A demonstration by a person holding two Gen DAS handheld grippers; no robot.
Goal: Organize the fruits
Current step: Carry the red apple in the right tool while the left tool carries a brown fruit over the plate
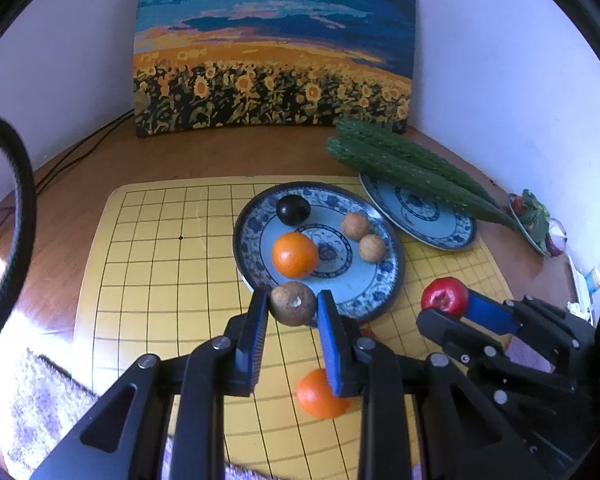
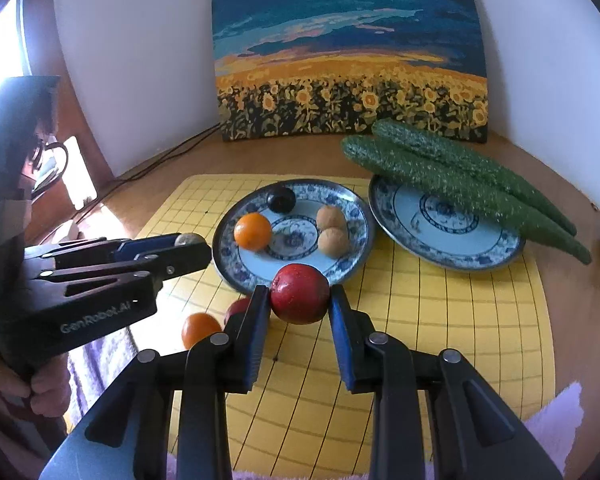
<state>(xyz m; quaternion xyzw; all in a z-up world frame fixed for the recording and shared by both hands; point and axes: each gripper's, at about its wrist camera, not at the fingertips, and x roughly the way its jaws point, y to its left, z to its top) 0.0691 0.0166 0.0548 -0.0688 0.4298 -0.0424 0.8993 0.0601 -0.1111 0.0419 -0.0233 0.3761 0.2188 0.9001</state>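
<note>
Left gripper (image 1: 293, 307) clamps a brown fruit (image 1: 293, 304); right gripper (image 2: 300, 300) clamps a red fruit (image 2: 300, 293).

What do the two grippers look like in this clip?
Both are the same build: the left gripper and right gripper have black linkage arms with silver pivot pins and blue ribbed pads. The left one's body carries white "GenRobot.AI" lettering. A bare hand grips it.
</note>
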